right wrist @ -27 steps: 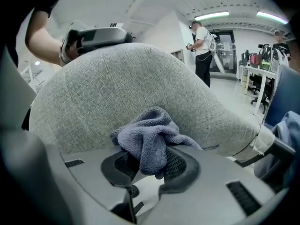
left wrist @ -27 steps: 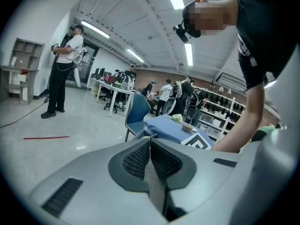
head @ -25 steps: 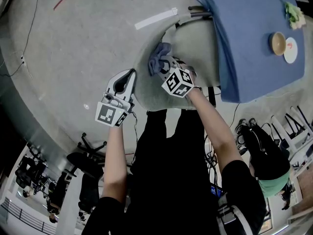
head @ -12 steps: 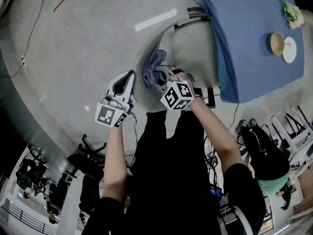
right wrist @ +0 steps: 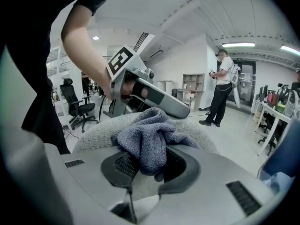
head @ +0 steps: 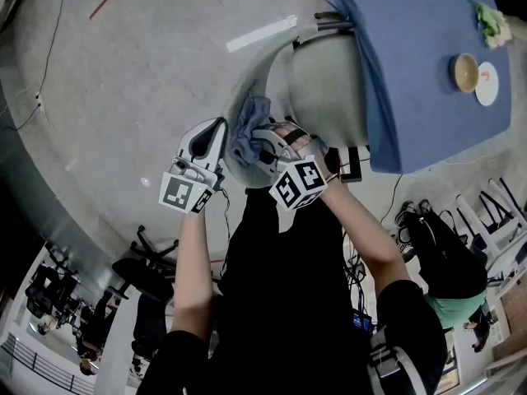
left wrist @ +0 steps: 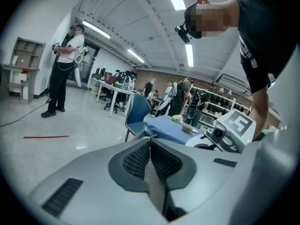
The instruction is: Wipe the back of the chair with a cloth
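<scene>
Big open workroom, grey concrete floor [head: 123, 72], strip lights overhead, desks and a blue chair [left wrist: 136, 114] further back. We see a person [left wrist: 63, 69] standing far off at the left gripper view's left. In the head view a table [head: 428, 56] with a blue cover sits top right, with a bowl [head: 467, 71] and a plate [head: 487, 85] just beside each other on it.

A grey chair is tucked against the table, its seat [head: 325, 81] partly under the blue cover and its back [head: 265, 79] curving toward the person.

Right gripper [head: 259, 141]: 2 jaws pinching a bunched grey-blue cloth [head: 247, 130]. In its own view the cloth [right wrist: 150, 135] is wadded between the pads and hangs out over the fabric top of the chair back [right wrist: 93, 130], touching it.

Left gripper [head: 218, 130]: jaws pressed together, nothing between them [left wrist: 150, 144]. It sits just beside the chair back's left edge and close to the cloth; we cannot tell if it touches either. The right gripper view shows it [right wrist: 150, 95] just past the cloth.
</scene>
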Demonstrator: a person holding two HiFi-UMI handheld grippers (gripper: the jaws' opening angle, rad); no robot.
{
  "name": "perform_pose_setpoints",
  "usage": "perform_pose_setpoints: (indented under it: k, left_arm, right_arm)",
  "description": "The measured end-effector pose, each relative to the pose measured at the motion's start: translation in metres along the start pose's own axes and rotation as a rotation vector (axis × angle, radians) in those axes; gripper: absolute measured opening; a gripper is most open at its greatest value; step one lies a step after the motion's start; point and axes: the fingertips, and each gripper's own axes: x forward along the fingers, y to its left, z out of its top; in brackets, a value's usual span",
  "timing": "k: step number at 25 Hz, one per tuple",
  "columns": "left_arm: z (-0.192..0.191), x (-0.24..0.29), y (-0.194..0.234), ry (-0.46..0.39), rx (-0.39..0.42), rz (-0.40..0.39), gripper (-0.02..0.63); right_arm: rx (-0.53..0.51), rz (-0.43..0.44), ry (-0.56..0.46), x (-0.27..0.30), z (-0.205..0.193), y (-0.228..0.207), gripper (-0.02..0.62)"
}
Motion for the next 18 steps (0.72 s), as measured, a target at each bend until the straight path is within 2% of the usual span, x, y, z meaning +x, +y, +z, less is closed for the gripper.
perform_pose_setpoints:
  k: [6,8,12,18]
  left_arm:
    - [0.0,0.0,0.001,-0.006,-0.007,0.002,0.028]
    - [0.0,0.0,0.001,-0.008,-0.009,0.002,0.028]
    - [-0.001,-0.001,0.001,-0.011,-0.015,0.004,0.028]
    - [-0.002,-0.001,0.002,-0.017,-0.029,0.0,0.028]
  right_arm:
    - [-0.006,0.009,-0.033,-0.005,0.009,0.005,0.117]
    - [0.023,0.014,-0.05,-0.003,0.006,0.007,0.117]
    - [0.091,0.029,-0.053,0.006,-0.011,0.006,0.115]
    - [0.08,0.04,-0.001,0.018,-0.039,0.005,0.115]
